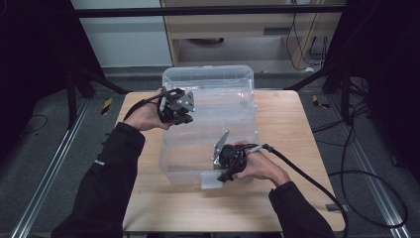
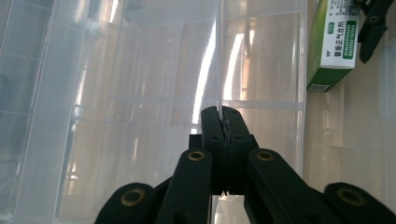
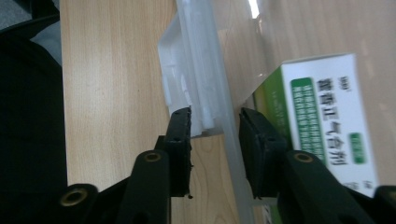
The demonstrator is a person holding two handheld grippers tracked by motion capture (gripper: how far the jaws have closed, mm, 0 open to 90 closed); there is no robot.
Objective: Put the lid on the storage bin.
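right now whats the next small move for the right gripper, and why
Probably close the right gripper on the clear bin's near wall: its jaws stand open astride that wall, while the left gripper is already shut on the far wall, so both would then hold the bin.

I've got a clear plastic storage box [image 1: 208, 144] sitting upright in the middle of the wooden table [image 1: 292, 198], long side running away from me. Its see-through lid [image 1: 208, 79] stands open, tilted up off the far rim. My left gripper [image 2: 221, 114] is clamped on the thin left wall, jaws pressed together over the edge. My right gripper [image 3: 215, 123] straddles the near rim with its jaws apart. Inside the box lies a green-and-white carton [image 3: 322, 126], flat on the floor against the near wall.
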